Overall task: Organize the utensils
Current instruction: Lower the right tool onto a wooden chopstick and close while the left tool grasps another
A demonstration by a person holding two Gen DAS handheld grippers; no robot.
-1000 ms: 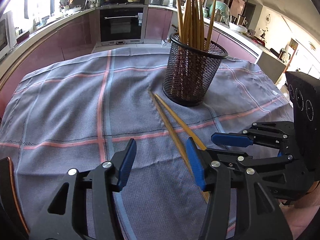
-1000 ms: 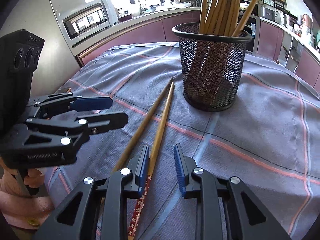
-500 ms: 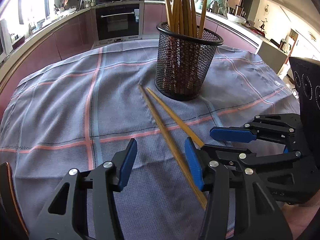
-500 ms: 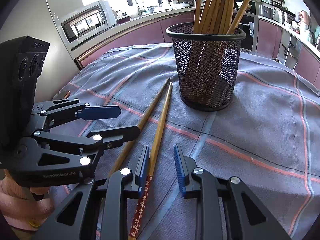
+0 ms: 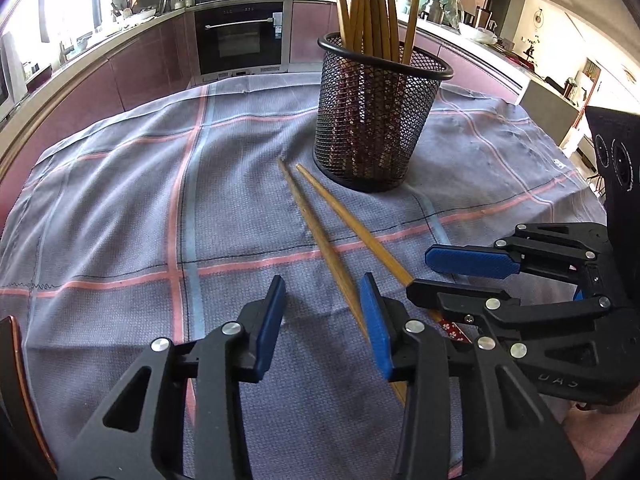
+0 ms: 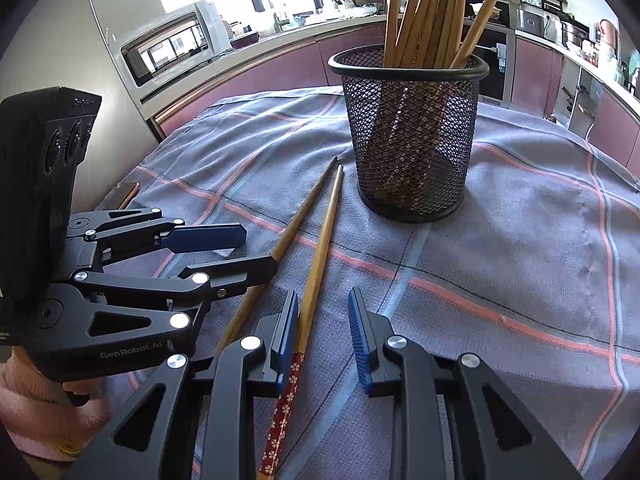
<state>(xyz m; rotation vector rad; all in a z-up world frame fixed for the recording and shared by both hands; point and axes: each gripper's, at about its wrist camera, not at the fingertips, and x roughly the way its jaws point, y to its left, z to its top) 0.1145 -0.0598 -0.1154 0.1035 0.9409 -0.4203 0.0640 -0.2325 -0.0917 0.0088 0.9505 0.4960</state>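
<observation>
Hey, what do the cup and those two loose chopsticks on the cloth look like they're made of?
The cup looks like black coated metal mesh: you can see through its wire lattice. The two loose chopsticks look like wood or bamboo, tan and matte, and at least one has a red flower-patterned handle end.

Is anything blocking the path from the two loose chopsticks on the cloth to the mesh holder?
Nothing visible does. The two loose chopsticks lie on bare cloth, tips toward the mesh holder, whose open top already holds upright chopsticks.
</observation>
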